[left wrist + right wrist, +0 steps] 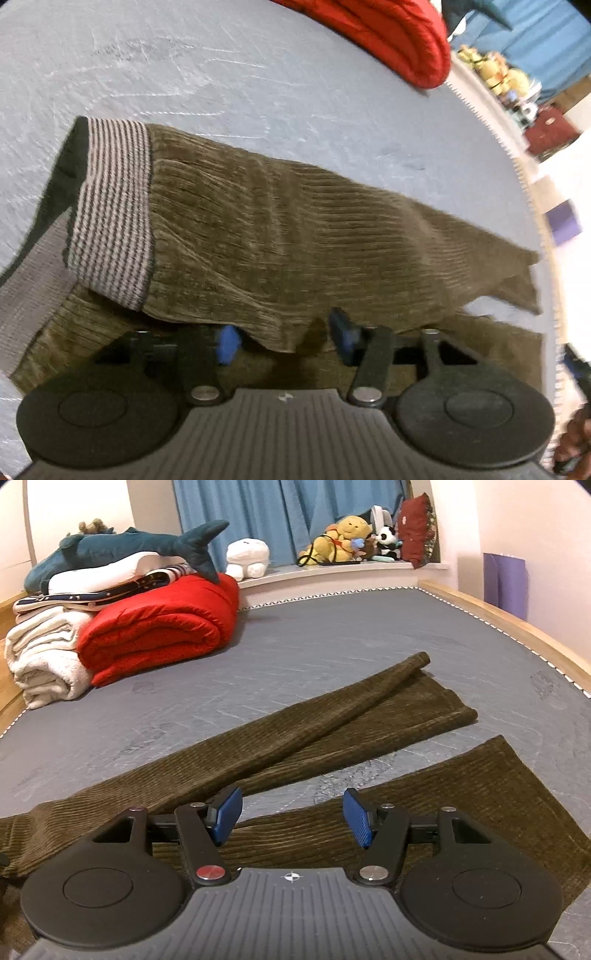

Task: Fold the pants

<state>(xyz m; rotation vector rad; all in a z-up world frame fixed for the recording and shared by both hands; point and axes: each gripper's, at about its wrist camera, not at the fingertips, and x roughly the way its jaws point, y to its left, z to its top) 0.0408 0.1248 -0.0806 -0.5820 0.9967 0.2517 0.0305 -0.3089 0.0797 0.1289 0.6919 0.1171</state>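
I have the olive-brown ribbed corduroy pants [332, 734] spread over the grey mattress surface [332, 627], well in from its stitched far edge. From the right wrist camera the two legs run away from me toward the far right corner: one leg is turned over on itself along its length, the other lies flat nearer the right edge, with a bare wedge of grey between them. In the left wrist camera I see the waist end, where the striped grey-and-black elastic waistband [110, 206] lies toward the left side.

My left gripper [284, 336] hangs low over a lifted fold edge of the cloth; its blue pads stand apart, the edge hangs in the gap, and I see no pad pressing on it. My right gripper [291, 818] is spread wide with nothing in it, hovering over the crotch where the legs part.

I judge the fabric soft, limp and fairly thick: it will drape and sag from any pinch and drag rather than slide on this rough cover. The ribs should give the pads good purchase. I would pinch both layers at a hem or seam edge, since a single layer would peel away, and I would carry waistband and leg together to keep the fold square.
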